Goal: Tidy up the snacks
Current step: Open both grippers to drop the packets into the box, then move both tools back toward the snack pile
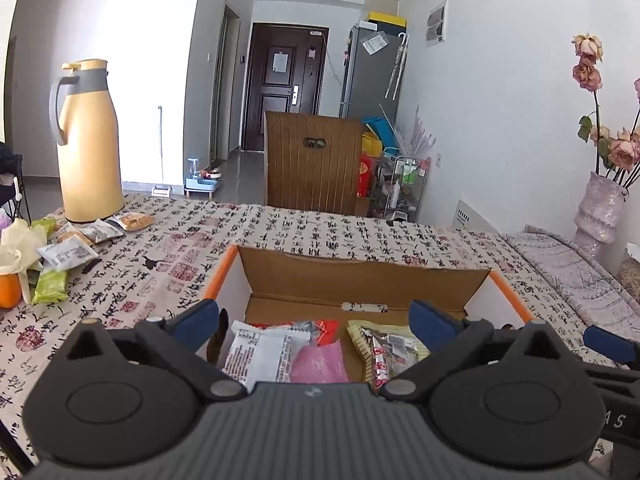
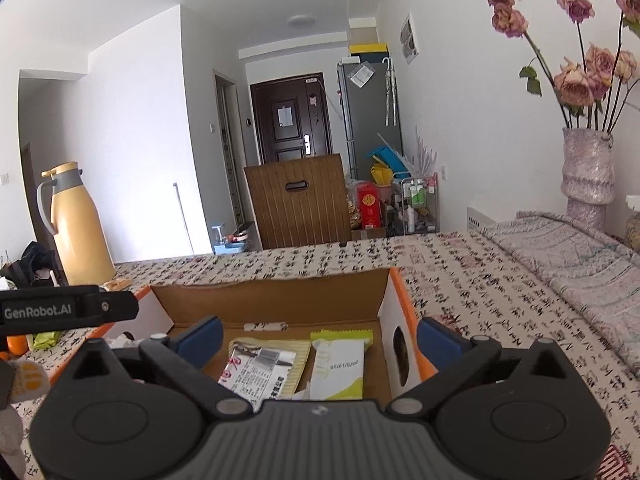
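An open cardboard box [image 1: 360, 280] with orange edges sits on the patterned tablecloth; it also shows in the right wrist view [image 2: 272, 300]. Inside lie several snack packets: a white one [image 1: 260, 356], a pink one [image 1: 320, 364] and a yellowish one [image 1: 384, 348]. The right wrist view shows the yellowish packet [image 2: 268, 364] and a white-and-green packet [image 2: 340, 364]. My left gripper [image 1: 316, 320] is open and empty above the box's near side. My right gripper [image 2: 320, 338] is open and empty, straddling the box's right wall. More loose packets [image 1: 80, 240] lie at the far left.
A yellow thermos jug [image 1: 86, 140] stands at the table's far left. An orange cup [image 1: 10, 290] and crumpled wrappers sit by the left edge. A vase of dried roses [image 2: 588, 168] stands at the right on a folded cloth [image 2: 580, 252]. A wooden chair back [image 1: 312, 160] is behind the table.
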